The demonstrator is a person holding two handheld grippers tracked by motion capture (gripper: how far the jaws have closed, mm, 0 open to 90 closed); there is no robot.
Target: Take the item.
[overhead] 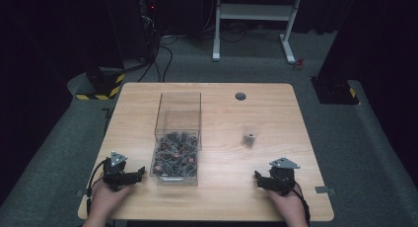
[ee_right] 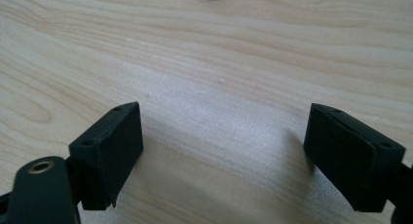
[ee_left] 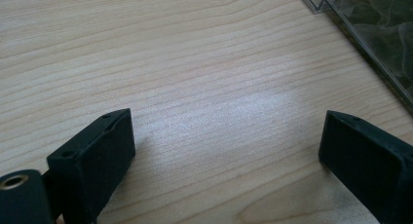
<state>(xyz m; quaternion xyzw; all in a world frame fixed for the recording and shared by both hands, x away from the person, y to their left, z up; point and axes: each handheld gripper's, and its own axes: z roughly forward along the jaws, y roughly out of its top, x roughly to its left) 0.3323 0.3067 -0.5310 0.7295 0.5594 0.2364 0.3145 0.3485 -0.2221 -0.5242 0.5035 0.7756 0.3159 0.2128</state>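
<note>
A clear plastic box stands left of the table's middle, its near half holding several small dark parts with reddish bits. A small dark bagged item lies right of centre. My left gripper rests near the front left edge, beside the box, and stands open over bare wood. The box's corner shows at the upper right of the left gripper view. My right gripper sits near the front right edge, open over bare wood.
The wooden table has a round grey cable hole at the back. A white desk frame and black stands with yellow-striped bases stand on the grey floor beyond.
</note>
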